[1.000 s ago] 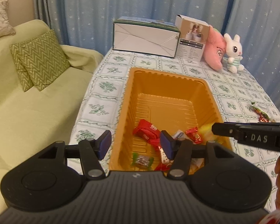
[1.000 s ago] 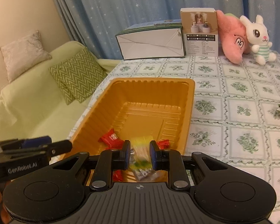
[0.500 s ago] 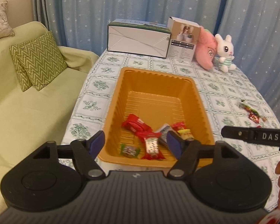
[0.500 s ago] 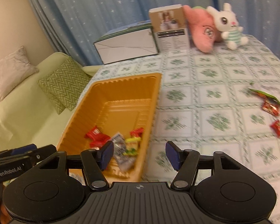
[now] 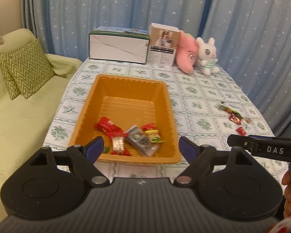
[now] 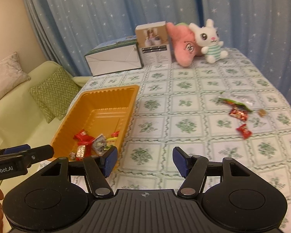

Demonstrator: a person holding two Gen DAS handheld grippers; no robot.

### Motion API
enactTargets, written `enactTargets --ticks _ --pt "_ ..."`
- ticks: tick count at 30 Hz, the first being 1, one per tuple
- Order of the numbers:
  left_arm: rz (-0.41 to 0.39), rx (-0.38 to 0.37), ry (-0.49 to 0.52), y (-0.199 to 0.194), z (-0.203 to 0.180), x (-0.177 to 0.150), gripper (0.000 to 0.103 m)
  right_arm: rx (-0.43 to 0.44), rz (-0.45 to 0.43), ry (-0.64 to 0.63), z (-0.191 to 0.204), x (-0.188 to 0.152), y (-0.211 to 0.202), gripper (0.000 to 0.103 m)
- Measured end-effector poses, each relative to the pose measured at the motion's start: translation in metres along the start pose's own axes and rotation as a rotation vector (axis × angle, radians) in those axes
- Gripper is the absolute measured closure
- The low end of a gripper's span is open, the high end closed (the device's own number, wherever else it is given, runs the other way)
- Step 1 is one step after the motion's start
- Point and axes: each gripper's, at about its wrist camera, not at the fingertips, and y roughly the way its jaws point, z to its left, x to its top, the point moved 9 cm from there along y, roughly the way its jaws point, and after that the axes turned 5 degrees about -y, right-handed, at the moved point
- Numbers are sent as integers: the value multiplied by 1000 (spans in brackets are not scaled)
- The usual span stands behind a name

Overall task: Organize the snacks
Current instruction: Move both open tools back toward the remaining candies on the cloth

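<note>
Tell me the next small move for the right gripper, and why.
Probably swing the right gripper toward the small red candy on the tablecloth. Its jaws have just been opening and hold nothing, the orange tray already has several snacks, and loose wrappers remain outside it.

The tray (image 5: 169,104) is plain orange, holding sweets in red wrappers (image 5: 104,126), one yellow and green packet (image 5: 154,136) and a clear packet with dark print (image 5: 140,140). The tablecloth (image 6: 184,104) is white with a grid of green leafy squares. On it lie a green and red packet (image 6: 235,103), shiny red sweets (image 6: 238,114) and a small brown sweet (image 6: 261,113). The curtain (image 5: 126,5) is blue with small white stars. The sofa (image 5: 15,120) is pale green; its cushion (image 5: 27,69) has a green and cream zigzag. One soft toy (image 6: 184,44) is pink, the rabbit (image 6: 209,40) white with a green-striped top. Both grippers are black with blue pads (image 6: 110,160).
</note>
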Motion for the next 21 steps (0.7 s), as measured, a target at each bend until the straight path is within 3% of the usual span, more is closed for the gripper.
enactTargets --ticks 21 --pt "6 -107 84 -7 -84 -12 14 -115 -47 112 -80 -12 -58 36"
